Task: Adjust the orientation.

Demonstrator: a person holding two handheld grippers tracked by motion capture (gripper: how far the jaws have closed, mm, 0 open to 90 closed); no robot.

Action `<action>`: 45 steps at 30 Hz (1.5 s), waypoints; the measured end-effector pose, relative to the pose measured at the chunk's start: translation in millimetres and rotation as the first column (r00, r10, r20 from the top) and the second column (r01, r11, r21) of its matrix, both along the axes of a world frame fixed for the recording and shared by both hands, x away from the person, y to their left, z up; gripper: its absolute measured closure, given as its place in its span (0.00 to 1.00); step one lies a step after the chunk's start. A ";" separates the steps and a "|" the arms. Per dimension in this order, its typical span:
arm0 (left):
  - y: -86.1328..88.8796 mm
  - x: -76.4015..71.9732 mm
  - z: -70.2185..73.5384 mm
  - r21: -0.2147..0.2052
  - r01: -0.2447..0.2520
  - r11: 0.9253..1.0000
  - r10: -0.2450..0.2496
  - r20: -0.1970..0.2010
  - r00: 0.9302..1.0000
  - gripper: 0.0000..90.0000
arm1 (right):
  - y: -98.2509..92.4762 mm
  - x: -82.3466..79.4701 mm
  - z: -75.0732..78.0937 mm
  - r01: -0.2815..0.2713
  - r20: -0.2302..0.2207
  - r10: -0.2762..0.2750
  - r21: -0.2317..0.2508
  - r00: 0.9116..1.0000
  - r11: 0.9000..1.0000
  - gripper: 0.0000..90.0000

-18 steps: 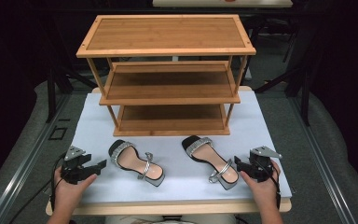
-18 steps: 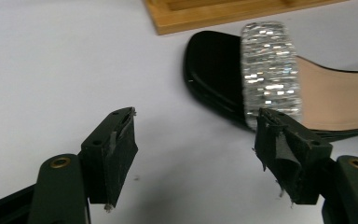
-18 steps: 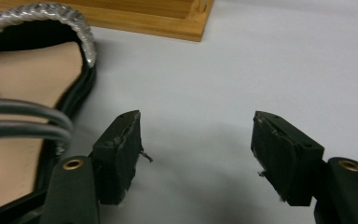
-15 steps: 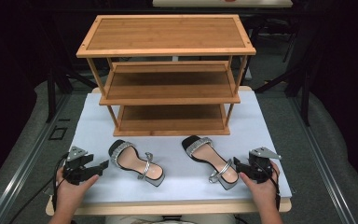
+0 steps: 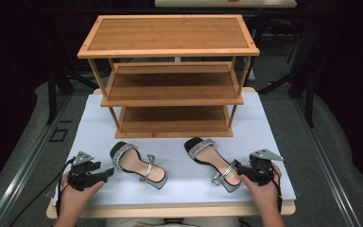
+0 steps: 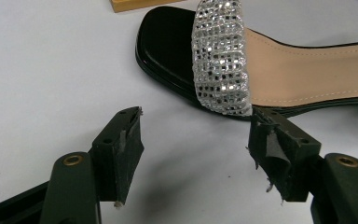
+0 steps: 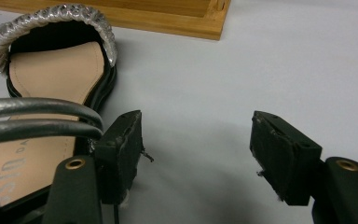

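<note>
From the high view, two sandals lie side by side on the white table top (image 5: 94, 123) in front of a wooden shelf rack (image 5: 170, 75), which takes up the far middle of the surface and leaves bare strips at its left and right. The left sandal (image 5: 137, 164) sits near the left gripper (image 5: 105, 174), with a short stretch of bare white between its toe end and the jaw tips; the left hand (image 5: 75, 198) rests close to the table's near edge. The right sandal (image 5: 215, 163) runs diagonally toward the near right, its heel end just beside the right gripper (image 5: 238, 168), held by the right hand (image 5: 264, 194) near the front right corner; open surface remains to the right of that hand up to the table's side edge. In the left gripper view, the left gripper (image 6: 196, 140) has its jaws spread wide with nothing between them but white surface; the sandal's sequined toe band (image 6: 221, 56) lies just beyond the right-hand jaw tip, seemingly almost touching it. In the right gripper view, the right gripper (image 7: 196, 140) is likewise spread, the gap between its jaws empty; the silver ankle strap (image 7: 37, 119) of the sandal lies against the outer side of the left-hand jaw, and the rack's base edge (image 7: 168, 23) crosses the top.
</note>
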State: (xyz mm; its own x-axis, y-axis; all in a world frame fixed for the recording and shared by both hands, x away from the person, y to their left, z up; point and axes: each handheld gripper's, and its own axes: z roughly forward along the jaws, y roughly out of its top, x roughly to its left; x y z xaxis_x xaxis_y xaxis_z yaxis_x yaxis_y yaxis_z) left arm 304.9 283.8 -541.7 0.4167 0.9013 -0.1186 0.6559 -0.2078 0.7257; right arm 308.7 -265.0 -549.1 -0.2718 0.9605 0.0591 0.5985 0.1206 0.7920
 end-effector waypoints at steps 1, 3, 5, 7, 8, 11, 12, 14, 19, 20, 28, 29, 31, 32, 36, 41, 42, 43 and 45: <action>-0.2 -0.1 0.4 -0.003 -0.001 1.000 0.001 -0.003 1.000 0.38 | -0.7 -0.1 0.1 0.000 0.000 0.000 0.002 1.000 1.000 0.37; -1.3 -0.2 0.7 -0.011 0.000 1.000 0.000 -0.008 1.000 0.38 | -1.5 -0.5 0.7 0.006 0.004 -0.006 0.007 1.000 1.000 0.37; -2.9 -0.5 1.2 -0.009 0.002 1.000 -0.002 -0.007 1.000 0.39 | -1.8 -0.9 0.9 0.023 0.008 -0.024 0.005 1.000 1.000 0.37; -4.5 -1.6 2.8 -0.008 0.005 1.000 -0.005 -0.008 1.000 0.40 | -3.0 -0.9 1.1 0.008 0.009 -0.009 0.020 1.000 1.000 0.37; -5.4 -2.2 3.8 -0.005 0.006 1.000 -0.006 -0.006 1.000 0.40 | -3.0 -0.9 1.3 0.007 0.009 -0.007 0.021 1.000 1.000 0.37; -7.8 -3.8 6.8 -0.008 0.014 1.000 -0.014 -0.006 1.000 0.43 | -2.3 -1.0 1.5 0.016 0.009 -0.017 0.013 1.000 1.000 0.37; -9.3 -4.1 8.1 -0.020 0.019 1.000 -0.019 -0.009 1.000 0.44 | -2.3 -1.0 1.4 0.013 0.008 -0.013 0.014 1.000 1.000 0.38; -13.1 -4.8 12.4 -0.035 0.034 0.999 -0.034 -0.010 0.999 0.45 | -2.0 -1.9 1.7 0.011 0.005 -0.011 0.019 1.000 1.000 0.38; -32.6 -8.9 29.7 -0.056 0.099 0.993 -0.098 0.021 0.995 0.46 | -5.3 -9.8 0.3 0.026 0.001 -0.026 0.018 1.000 1.000 0.38; -38.2 -10.2 33.5 -0.058 0.119 0.991 -0.118 0.025 0.993 0.46 | -6.8 -11.0 0.6 0.033 0.004 -0.033 0.020 0.999 0.999 0.38; -79.0 -22.6 46.7 -0.044 0.245 0.968 -0.244 0.042 0.969 0.45 | -9.2 -12.1 0.9 0.032 0.003 -0.032 0.049 0.999 0.998 0.39; -81.1 -24.4 47.5 -0.043 0.260 0.965 -0.258 0.047 0.965 0.45 | -8.6 -12.0 0.8 0.031 0.004 -0.031 0.045 1.000 0.999 0.39; -85.4 -28.1 48.5 -0.059 0.273 0.960 -0.271 0.048 0.961 0.45 | -8.4 -11.7 0.5 0.029 0.002 -0.029 0.042 1.000 0.999 0.39; -87.4 -29.7 48.6 -0.064 0.281 0.958 -0.278 0.050 0.959 0.45 | -8.4 -11.4 0.0 0.027 0.002 -0.028 0.046 1.000 0.999 0.39; -94.9 -35.6 48.2 -0.076 0.317 0.946 -0.313 0.050 0.948 0.45 | -9.1 -11.2 -0.4 0.029 0.010 -0.030 0.055 1.000 0.998 0.39; -103.1 -40.9 44.1 -0.043 0.343 0.938 -0.341 0.041 0.939 0.48 | -9.2 -11.4 0.1 0.032 -0.002 -0.031 0.046 1.000 0.998 0.39; -104.0 -40.5 42.1 -0.018 0.345 0.938 -0.344 0.032 0.938 0.53 | -8.9 -11.1 -0.5 0.031 -0.004 -0.031 0.048 1.000 0.998 0.39; -104.0 -39.2 38.9 0.009 0.345 0.939 -0.345 0.019 0.938 0.58 | -8.9 -10.8 -0.9 0.030 -0.005 -0.029 0.048 1.000 0.998 0.39; -102.1 -38.6 35.5 0.020 0.347 0.938 -0.347 0.004 0.938 0.73 | -8.8 -10.8 -1.1 0.027 -0.007 -0.027 0.048 1.000 0.998 0.39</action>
